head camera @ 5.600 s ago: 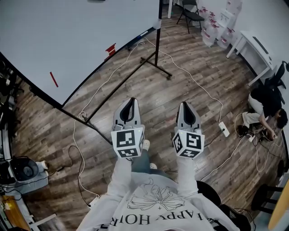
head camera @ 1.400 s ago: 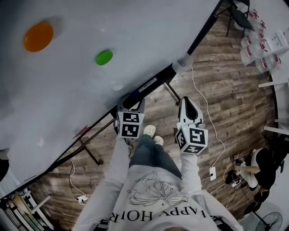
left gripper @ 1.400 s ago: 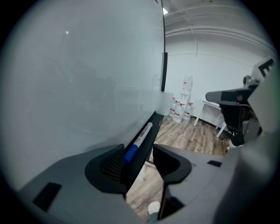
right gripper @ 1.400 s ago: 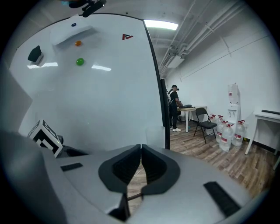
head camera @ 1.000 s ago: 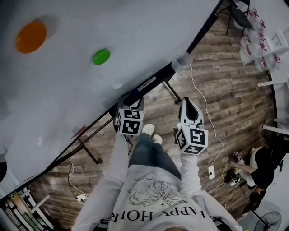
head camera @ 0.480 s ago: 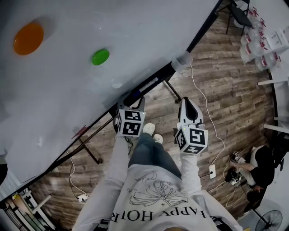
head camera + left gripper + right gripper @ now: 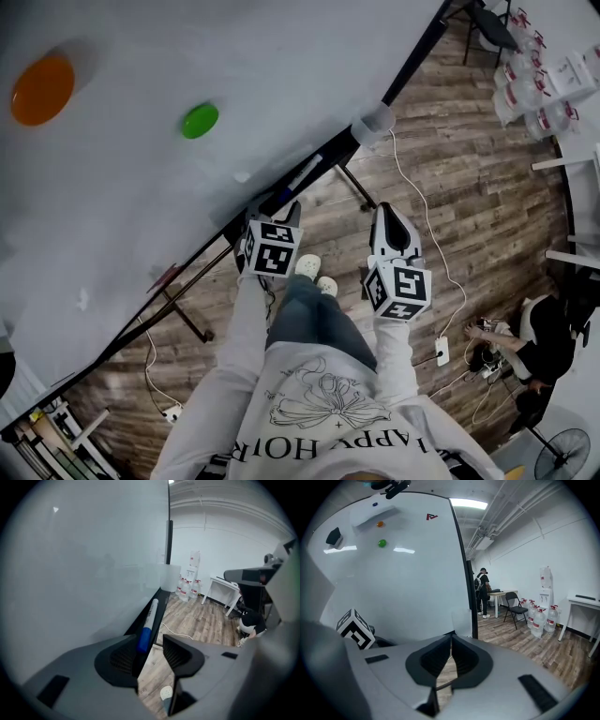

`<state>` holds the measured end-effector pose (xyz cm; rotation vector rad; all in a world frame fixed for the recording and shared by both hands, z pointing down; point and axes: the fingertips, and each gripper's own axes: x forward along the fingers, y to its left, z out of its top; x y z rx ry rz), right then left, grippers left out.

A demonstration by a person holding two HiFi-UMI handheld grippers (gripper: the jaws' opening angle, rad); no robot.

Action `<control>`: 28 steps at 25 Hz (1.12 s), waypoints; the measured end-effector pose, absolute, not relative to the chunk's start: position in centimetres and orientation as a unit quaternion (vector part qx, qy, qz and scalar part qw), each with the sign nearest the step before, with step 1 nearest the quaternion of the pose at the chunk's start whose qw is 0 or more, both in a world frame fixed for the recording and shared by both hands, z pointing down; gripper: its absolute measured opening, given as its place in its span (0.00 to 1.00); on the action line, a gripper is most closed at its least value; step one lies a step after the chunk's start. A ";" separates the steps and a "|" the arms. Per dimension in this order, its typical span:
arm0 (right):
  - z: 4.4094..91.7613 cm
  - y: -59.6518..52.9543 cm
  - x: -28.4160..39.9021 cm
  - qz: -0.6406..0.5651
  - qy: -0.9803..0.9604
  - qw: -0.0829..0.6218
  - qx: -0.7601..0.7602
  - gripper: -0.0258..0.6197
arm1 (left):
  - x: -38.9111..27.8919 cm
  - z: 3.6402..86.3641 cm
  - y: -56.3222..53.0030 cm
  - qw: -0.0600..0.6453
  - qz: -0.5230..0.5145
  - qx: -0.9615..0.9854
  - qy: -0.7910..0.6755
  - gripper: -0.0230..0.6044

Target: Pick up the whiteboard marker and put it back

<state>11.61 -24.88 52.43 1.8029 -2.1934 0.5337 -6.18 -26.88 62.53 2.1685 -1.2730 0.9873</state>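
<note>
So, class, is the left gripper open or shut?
Open: the left gripper has its jaws apart, floor showing between them; the whiteboard marker lies beside one jaw, unclamped.

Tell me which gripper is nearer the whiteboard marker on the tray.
Left. The left gripper is open right at the whiteboard marker's blue end; the right gripper, shut, hangs aside over the wooden floor.
</note>
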 end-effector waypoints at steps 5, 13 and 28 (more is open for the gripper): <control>52.7 -25.0 11.7 0.183 -0.752 0.127 0.620 0.05 | -6.4 63.0 -27.2 0.212 0.371 0.773 -0.469 0.20; 52.8 -24.9 11.6 0.183 -0.750 0.129 0.622 0.05 | -6.2 63.0 -27.1 0.204 0.385 0.780 -0.450 0.15; 51.3 -25.3 12.2 0.177 -0.747 0.111 0.631 0.05 | -4.9 59.2 -26.9 0.235 0.317 0.801 -0.450 0.13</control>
